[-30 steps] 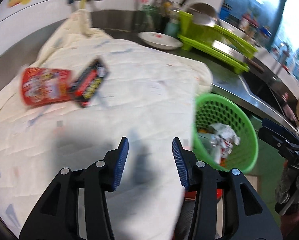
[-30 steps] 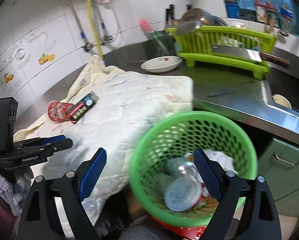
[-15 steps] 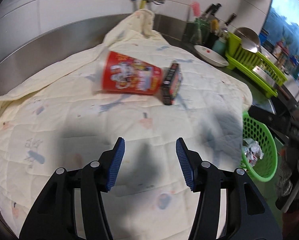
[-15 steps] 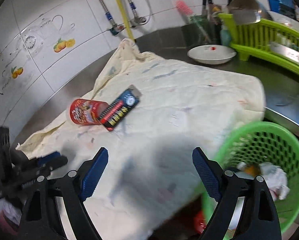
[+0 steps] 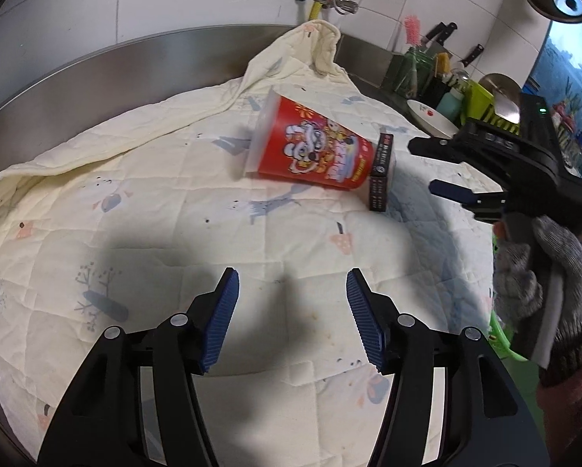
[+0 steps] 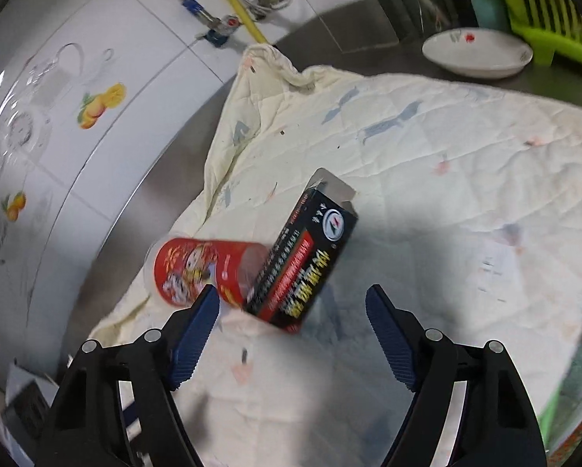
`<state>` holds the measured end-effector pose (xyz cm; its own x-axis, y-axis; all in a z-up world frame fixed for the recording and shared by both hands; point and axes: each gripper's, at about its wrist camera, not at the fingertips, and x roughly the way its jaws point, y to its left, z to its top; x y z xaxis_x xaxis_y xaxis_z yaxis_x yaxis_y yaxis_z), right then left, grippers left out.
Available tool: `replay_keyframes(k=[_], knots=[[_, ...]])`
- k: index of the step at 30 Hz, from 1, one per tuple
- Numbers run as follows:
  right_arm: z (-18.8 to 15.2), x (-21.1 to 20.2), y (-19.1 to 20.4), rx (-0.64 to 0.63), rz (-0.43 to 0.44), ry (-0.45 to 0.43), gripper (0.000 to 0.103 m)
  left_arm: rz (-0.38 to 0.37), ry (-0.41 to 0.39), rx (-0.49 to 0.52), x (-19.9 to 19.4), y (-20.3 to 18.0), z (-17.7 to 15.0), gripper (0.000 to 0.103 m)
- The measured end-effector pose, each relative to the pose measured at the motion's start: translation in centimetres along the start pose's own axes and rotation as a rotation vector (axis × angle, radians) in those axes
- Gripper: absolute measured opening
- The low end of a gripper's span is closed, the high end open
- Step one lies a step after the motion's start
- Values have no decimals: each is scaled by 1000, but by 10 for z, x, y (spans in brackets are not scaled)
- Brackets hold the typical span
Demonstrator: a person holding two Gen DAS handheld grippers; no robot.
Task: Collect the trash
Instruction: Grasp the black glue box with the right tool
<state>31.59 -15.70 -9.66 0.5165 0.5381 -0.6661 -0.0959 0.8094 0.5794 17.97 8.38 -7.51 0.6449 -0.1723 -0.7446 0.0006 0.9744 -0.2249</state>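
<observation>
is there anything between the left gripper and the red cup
No, only bare quilt lies between the open left gripper and the red cup, as the left wrist view shows.

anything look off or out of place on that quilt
Yes. A red printed paper cup lies tipped on its side on the cream quilted cloth, with a black and red carton box resting against its base, end flap open. Nothing looks spilled.
</observation>
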Motion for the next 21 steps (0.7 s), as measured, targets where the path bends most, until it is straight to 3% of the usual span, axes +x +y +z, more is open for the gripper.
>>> replay_keyframes(k=[12, 21], knots=[[16, 39, -23, 221, 59, 42, 64, -14, 21, -30, 11, 13, 0, 58], [21, 51, -29, 286, 78, 40, 61, -6, 34, -33, 17, 16, -1, 58]])
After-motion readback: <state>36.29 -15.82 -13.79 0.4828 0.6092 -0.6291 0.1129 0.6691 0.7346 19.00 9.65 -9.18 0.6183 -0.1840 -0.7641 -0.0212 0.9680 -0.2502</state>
